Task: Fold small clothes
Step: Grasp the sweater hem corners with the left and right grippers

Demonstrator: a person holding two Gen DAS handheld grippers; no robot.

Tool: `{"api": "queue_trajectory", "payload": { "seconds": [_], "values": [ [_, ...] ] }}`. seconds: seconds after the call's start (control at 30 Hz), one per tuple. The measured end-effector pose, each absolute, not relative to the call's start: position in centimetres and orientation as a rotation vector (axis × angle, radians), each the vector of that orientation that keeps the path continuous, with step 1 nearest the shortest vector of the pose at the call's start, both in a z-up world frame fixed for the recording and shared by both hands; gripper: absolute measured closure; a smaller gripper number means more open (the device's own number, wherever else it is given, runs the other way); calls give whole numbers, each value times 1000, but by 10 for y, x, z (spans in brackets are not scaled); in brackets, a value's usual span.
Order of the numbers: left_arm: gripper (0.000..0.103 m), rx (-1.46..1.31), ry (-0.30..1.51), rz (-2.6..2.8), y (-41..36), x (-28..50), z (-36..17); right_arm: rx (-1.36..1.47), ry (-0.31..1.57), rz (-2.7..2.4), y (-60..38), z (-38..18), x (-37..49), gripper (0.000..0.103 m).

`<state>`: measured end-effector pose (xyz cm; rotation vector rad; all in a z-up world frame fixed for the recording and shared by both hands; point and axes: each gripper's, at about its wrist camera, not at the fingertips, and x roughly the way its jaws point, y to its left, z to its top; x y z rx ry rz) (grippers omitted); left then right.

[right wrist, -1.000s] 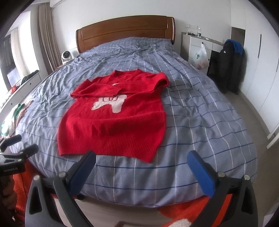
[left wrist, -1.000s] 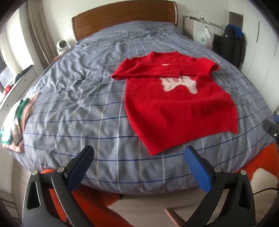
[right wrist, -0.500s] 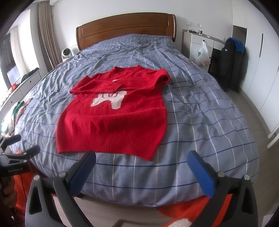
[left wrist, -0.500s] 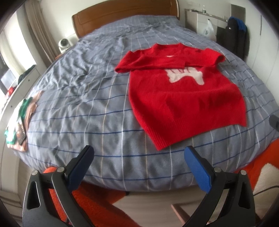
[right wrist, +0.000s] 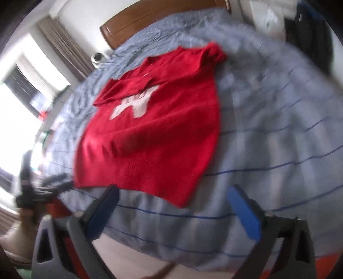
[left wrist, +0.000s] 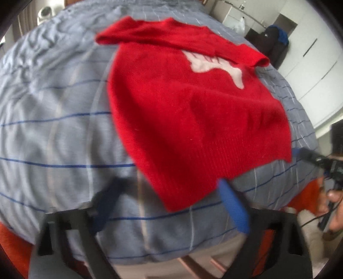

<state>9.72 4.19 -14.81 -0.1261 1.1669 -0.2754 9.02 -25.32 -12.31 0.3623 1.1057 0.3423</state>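
A home bedroom: bed with checked grey cover, wooden headboard, curtains.

My bed wears a grey checked cover below a wooden headboard; a bright curtained window stands left, white wardrobes right.

The sweater is spread on the bed, its hem laid near the foot edge and its collar toward the headboard. Both sleeves are folded across the chest.
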Motion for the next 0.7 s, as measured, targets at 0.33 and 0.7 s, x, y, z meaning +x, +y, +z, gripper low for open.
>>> {"api": "queue_trajectory", "payload": {
  "seconds": [0.33, 0.7],
  "values": [
    [101, -151, 1132, -292, 72, 60, -115, 342, 1115, 371, -243, -110, 69, 94],
    [101, -47, 1204, -227, 69, 75, -162, 422, 1201, 233, -255, -158, 56, 95]
  ]
}}
